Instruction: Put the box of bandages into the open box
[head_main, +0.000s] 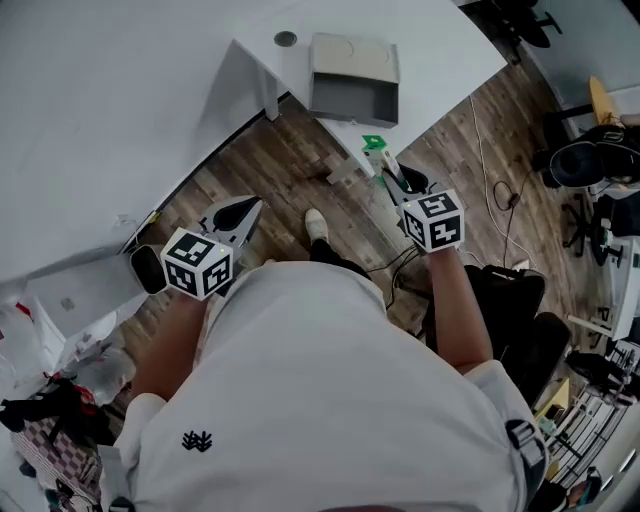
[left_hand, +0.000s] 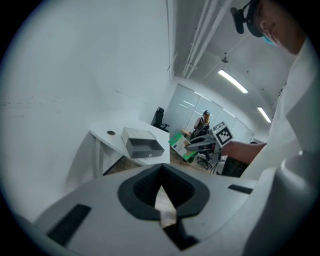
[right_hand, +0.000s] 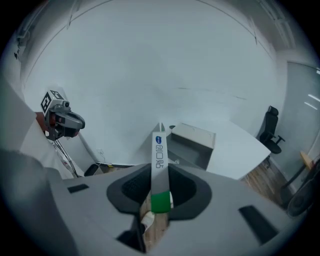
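The box of bandages, white with green ends, is clamped in my right gripper, held above the wood floor just short of the table. Seen edge-on in the right gripper view, the bandage box stands upright between the pads. The open box is grey, sits on the white table's near part, and shows beyond the jaws as the open box. My left gripper hangs lower left over the floor. Its jaws meet at the tip with nothing in them.
The white table has a round cable hole left of the open box. A white wall runs along the left. Office chairs and cables are at the right. Bags and clutter lie lower left.
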